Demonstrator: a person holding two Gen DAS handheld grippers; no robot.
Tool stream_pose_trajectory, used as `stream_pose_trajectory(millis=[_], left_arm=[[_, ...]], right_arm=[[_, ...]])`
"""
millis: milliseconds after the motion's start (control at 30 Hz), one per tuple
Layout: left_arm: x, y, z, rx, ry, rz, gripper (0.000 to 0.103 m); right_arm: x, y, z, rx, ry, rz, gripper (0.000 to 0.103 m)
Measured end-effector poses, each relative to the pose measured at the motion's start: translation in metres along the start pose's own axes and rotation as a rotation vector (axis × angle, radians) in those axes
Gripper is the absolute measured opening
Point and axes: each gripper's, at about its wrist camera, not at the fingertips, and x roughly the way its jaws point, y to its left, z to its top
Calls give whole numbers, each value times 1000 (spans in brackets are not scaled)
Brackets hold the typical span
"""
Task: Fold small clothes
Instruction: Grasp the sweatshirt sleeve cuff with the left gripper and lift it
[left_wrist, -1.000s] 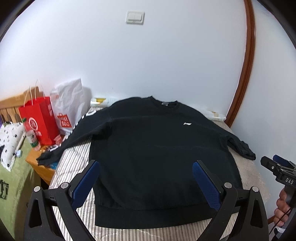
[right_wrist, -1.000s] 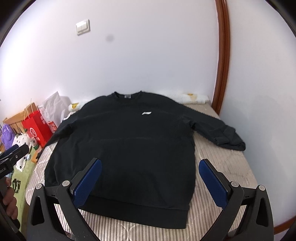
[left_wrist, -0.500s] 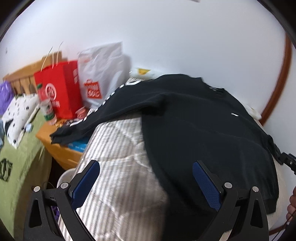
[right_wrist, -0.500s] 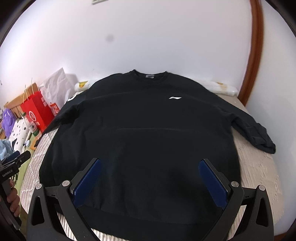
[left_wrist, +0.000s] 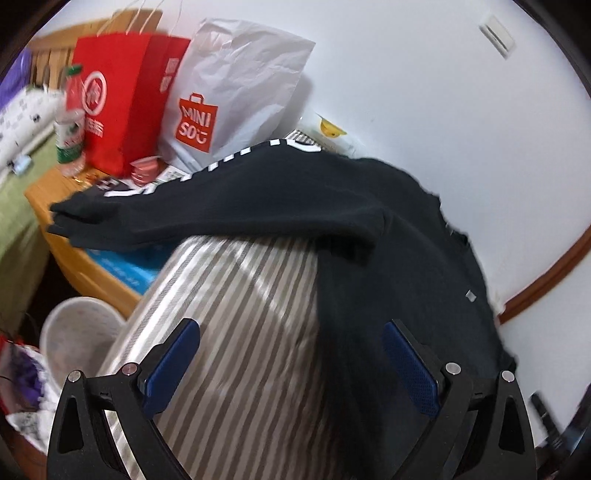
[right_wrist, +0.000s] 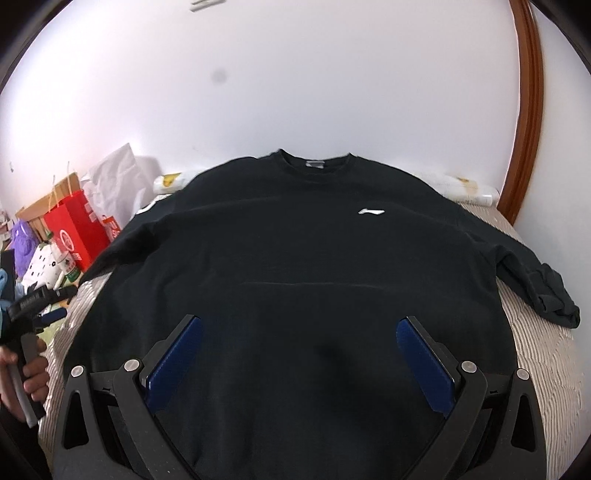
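Here both claws, left (left_wrist: 290, 363) and right (right_wrist: 299, 354), gape empty over the black sweatshirt (right_wrist: 295, 266); red bag's (left_wrist: 122, 96) contents hidden.

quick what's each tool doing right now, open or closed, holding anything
Left tool: open, holding nothing, over the striped bedding beside the black sweatshirt.
Right tool: open, holding nothing, above the sweatshirt's lower half.

A sweatshirt (right_wrist: 303, 266) lies flat on a bed (right_wrist: 543, 373), collar toward the wall behind, with shopping bags (left_wrist: 147, 99) on a side table (left_wrist: 74, 251) left of it.
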Motion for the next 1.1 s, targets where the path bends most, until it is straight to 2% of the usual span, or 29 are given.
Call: stream_pose_trajectory(millis=[133, 200, 333, 433, 467, 500, 633, 667, 700, 767, 900, 1000, 1100], left_arm=[[22, 8, 20, -108, -10, -77, 98], [30, 11, 26, -148, -20, -84, 96], [45, 14, 40, -219, -79, -54, 95], [54, 12, 52, -231, -107, -14, 91], [56, 11, 55, -227, -113, 2, 89], [58, 10, 57, -224, -122, 31, 78], [64, 7, 68, -180, -162, 166, 46], [63, 6, 72, -167, -176, 204, 29], [61, 6, 76, -161, -183, 221, 19], [54, 5, 85, -161, -200, 210, 11], [28, -23, 103, -96, -274, 222, 9], [10, -66, 115, 14, -327, 188, 8], [4, -117, 119, 134, -335, 144, 8]], right_arm=[[15, -15, 4, 25, 20, -2, 103], [24, -23, 8, 21, 36, -8, 103], [36, -37, 12, -3, 42, -17, 103], [45, -48, 16, -10, 40, -16, 103], [48, -53, 16, -6, 43, -8, 103], [51, -57, 17, 1, 46, 0, 103], [57, -73, 15, 31, 60, 26, 103], [58, -78, 14, 37, 62, 31, 103], [57, -81, 13, 42, 62, 34, 103], [56, -90, 9, 57, 61, 46, 103], [49, -105, 6, 75, 48, 60, 103], [41, -113, 4, 75, 26, 65, 103], [34, -120, 2, 73, 5, 66, 103]])
